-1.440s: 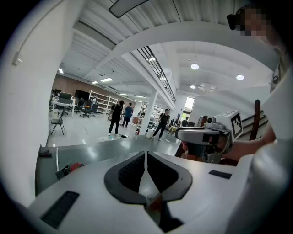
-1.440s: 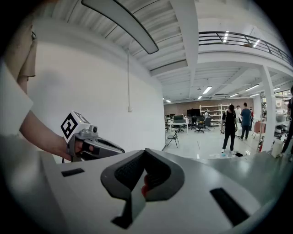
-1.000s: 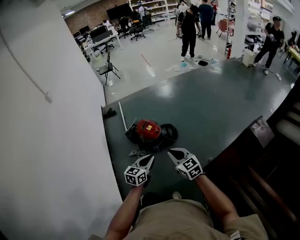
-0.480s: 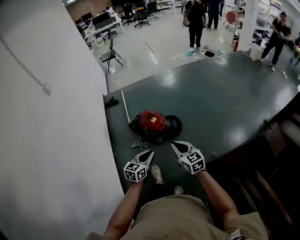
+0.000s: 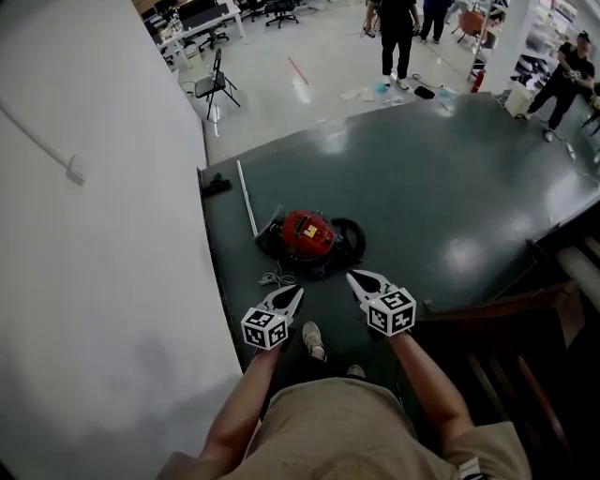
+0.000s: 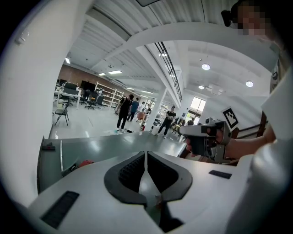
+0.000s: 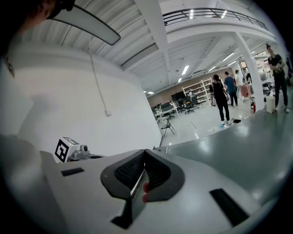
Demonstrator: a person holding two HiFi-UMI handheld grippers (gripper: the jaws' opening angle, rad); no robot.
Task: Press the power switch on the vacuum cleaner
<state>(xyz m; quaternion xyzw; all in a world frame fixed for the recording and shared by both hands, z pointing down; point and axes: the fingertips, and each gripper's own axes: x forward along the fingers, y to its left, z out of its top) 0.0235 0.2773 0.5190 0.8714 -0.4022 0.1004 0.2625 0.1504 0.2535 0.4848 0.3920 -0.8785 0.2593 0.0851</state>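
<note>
- A white wall (image 5: 94,234) fills the 9 o'clock side of the head view.
- A dark green platform (image 5: 441,197) spreads from the person's feet out to 12 and 2 o'clock. Its far edge meets a pale shop floor (image 5: 300,94).
- Dark wooden steps (image 5: 525,375) drop away at 4 o'clock.
- People (image 5: 394,28) stand on the pale floor at 12 to 1 o'clock, well apart from the platform's near end.
- The red canister vacuum cleaner (image 5: 307,234) sits on the platform at 12 o'clock from the grippers, near them but not touching. A black hose loop (image 5: 349,236) lies against its 3 o'clock side.
- The left gripper (image 5: 292,295) is held level at 7 o'clock of the vacuum cleaner. Its jaws are pressed together with nothing between them.
- The right gripper (image 5: 356,277) is at 5 o'clock of the vacuum cleaner. Its jaws are likewise closed tight and hold nothing.
- A thin metal wand (image 5: 246,199) lies on the platform at 11 o'clock of the vacuum cleaner, running toward the platform's far edge.
- A folding chair (image 5: 216,80) stands on the pale floor at 11 o'clock.
- A white cable coil (image 5: 277,278) lies at 7 o'clock of the vacuum cleaner, just ahead of the left gripper's tips.
- A shoe (image 5: 312,341) shows between the two forearms, at 6 o'clock of the vacuum cleaner.
</note>
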